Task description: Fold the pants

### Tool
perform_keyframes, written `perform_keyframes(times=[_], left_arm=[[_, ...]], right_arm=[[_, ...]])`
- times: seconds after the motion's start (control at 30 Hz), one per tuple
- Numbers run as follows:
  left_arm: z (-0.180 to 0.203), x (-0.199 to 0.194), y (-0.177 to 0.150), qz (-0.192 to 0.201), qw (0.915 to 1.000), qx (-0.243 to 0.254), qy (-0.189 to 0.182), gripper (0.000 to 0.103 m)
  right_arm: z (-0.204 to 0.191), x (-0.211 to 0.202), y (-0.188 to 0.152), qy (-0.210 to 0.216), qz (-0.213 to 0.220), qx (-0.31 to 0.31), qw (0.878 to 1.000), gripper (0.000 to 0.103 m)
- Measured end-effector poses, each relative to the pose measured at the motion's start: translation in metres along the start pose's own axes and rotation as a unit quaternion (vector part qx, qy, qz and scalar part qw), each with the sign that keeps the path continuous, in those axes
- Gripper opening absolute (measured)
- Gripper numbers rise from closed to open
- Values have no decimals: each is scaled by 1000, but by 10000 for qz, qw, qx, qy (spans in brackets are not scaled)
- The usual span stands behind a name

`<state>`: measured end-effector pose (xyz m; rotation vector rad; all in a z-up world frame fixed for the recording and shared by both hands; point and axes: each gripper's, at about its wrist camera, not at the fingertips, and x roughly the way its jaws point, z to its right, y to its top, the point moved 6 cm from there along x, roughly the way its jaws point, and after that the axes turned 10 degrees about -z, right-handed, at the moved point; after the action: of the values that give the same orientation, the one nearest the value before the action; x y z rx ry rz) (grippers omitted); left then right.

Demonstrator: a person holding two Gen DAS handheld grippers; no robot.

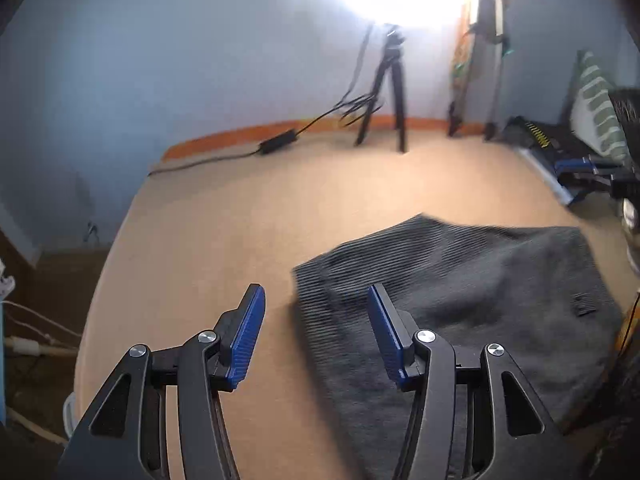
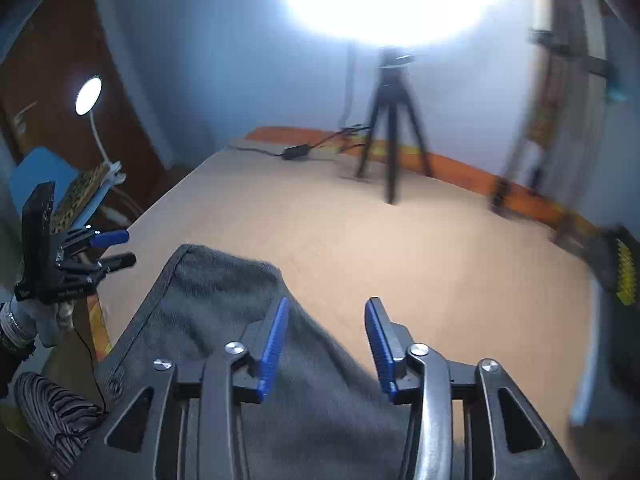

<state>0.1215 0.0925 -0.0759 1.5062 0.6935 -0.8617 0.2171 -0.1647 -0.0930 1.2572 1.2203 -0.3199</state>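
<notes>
The dark grey pants [image 1: 460, 288] lie folded into a compact bundle on the tan table [image 1: 260, 216]. In the left wrist view my left gripper [image 1: 316, 300] is open and empty, above the bundle's left edge. In the right wrist view the pants [image 2: 224, 304] lie at the lower left and my right gripper [image 2: 326, 312] is open and empty above their right edge. The left gripper [image 2: 112, 248] also shows at the far left of the right wrist view, off the table's side. The right gripper [image 1: 580, 172] appears at the right edge of the left wrist view.
A black tripod [image 1: 390, 96] with a bright ring light stands at the table's far side, with a cable and power brick [image 1: 278, 142]. A black box with yellow marks [image 1: 540, 140] sits at the right. A desk lamp [image 2: 89, 96] glows at the left.
</notes>
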Motion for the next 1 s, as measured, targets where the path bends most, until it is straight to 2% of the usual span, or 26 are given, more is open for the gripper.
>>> perform_keyframes(times=[0.23,0.4,0.47,0.6,0.77,0.87,1.0], left_arm=[[71,-6,-2,34,9986,199,-498,53],[124,5,-13,-97,9952,494,-843,53],[147,14,-22,-204,9924,769,-939,53],[191,31,-49,-453,9838,1472,-918,53],[217,51,-72,-628,9725,2182,-513,53],[218,56,-78,-595,9732,2158,-532,54],[212,60,-77,-700,9767,1853,-826,54]], right_arm=[[30,-53,-82,-521,-60,845,9950,54],[48,-62,-132,-681,-182,1283,9892,70],[57,-58,-150,-720,-260,1473,9861,70],[76,-52,-182,-501,-401,1976,9782,70],[91,-43,-210,110,-450,2556,9657,69],[92,-43,-217,201,-423,2614,9641,68],[89,-41,-224,428,-403,2697,9611,66]])
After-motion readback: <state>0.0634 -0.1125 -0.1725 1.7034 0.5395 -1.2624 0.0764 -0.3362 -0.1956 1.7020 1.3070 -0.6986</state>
